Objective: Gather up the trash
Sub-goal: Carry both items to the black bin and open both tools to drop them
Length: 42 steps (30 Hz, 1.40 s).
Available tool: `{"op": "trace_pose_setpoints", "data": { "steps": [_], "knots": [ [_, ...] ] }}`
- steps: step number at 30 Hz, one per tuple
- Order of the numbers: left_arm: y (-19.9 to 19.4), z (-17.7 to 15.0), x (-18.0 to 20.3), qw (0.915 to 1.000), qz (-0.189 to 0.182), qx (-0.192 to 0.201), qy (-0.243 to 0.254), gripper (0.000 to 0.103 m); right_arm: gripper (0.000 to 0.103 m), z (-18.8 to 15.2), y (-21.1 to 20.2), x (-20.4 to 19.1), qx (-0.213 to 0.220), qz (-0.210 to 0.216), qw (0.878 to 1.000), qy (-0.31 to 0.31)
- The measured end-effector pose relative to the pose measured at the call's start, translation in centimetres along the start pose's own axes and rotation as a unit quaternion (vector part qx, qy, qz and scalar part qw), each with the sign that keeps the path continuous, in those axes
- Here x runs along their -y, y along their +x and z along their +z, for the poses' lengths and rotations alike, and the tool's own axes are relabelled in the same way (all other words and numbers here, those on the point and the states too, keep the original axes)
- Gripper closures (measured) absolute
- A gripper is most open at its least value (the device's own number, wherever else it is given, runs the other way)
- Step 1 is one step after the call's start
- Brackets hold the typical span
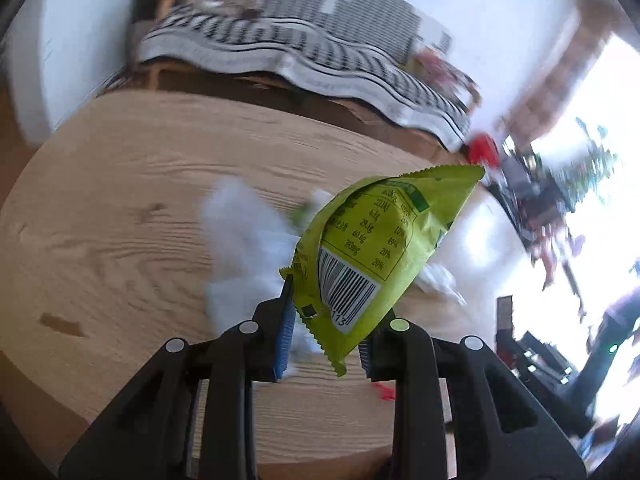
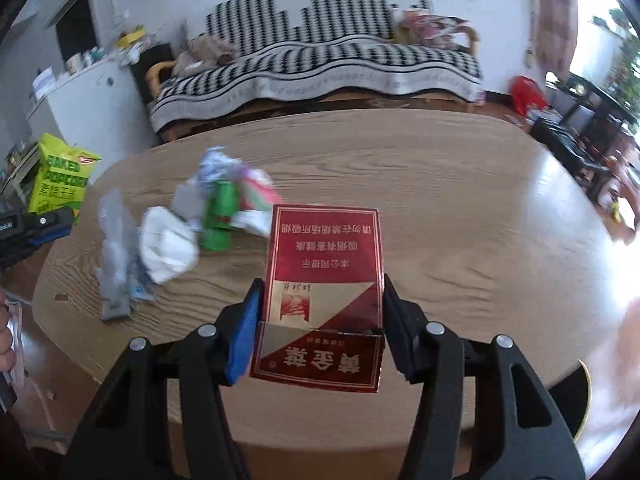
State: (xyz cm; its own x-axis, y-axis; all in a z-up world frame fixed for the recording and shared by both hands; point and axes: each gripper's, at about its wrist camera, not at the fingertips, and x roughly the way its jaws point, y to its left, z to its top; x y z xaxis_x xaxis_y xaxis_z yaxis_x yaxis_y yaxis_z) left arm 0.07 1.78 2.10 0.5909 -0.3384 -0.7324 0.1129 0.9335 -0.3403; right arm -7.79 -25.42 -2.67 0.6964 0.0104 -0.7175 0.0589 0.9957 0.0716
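The left gripper [image 1: 326, 316] is pinching a green snack bag [image 1: 372, 248] above the bench [image 1: 120, 200]. The right gripper [image 2: 320, 320] is clamping a red box [image 2: 324, 280] by its sides, while crumpled trash [image 2: 180, 220] is lying far left on the bench.

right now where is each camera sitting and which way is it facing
Left wrist: rides the left tongs, looking down over the wooden table toward the sofa; its black fingers pinch a green snack bag.
Right wrist: rides the right tongs, facing the same way; they clamp a red cigarette box; a person's fingers at the left edge.
Shared: table, sofa, trash pile, green bag.
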Motion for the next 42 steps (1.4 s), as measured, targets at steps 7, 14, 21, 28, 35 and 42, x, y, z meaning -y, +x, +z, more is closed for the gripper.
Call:
{"op": "trace_pose_setpoints", "data": {
  "steps": [7, 14, 21, 28, 35, 42],
  "knots": [
    [4.5, -5.3, 18.0, 0.9855, -0.071, -0.042, 0.148, 0.077, 0.047, -2.6, -8.2, 14.4, 0.036, -0.088, 0.994, 0.057],
    [9.1, -14.3, 33.4, 0.9467, -0.156, -0.101, 0.263, 0.077, 0.047, -8.2, -14.6, 28.7, 0.042, -0.157, 0.973, 0.164],
    [13.4, -22.1, 42.0, 0.9101, -0.203, -0.143, 0.332, 0.077, 0.047, -13.6, -15.6, 37.6, 0.003, -0.17, 0.951, 0.259],
    [18.0, -25.9, 44.6, 0.8968, -0.201, -0.192, 0.344, 0.076, 0.047, -16.1, -13.4, 41.2, -0.064, -0.163, 0.937, 0.301],
    [20.4, -26.8, 45.5, 0.8964, -0.199, -0.211, 0.335, 0.076, 0.046, -16.3, -11.5, 42.2, -0.082, -0.155, 0.933, 0.314],
    [20.8, -27.5, 46.7, 0.8877, -0.216, -0.213, 0.346, 0.074, 0.043, -16.7, -11.4, 43.2, -0.082, -0.153, 0.927, 0.332]
  ]
}}
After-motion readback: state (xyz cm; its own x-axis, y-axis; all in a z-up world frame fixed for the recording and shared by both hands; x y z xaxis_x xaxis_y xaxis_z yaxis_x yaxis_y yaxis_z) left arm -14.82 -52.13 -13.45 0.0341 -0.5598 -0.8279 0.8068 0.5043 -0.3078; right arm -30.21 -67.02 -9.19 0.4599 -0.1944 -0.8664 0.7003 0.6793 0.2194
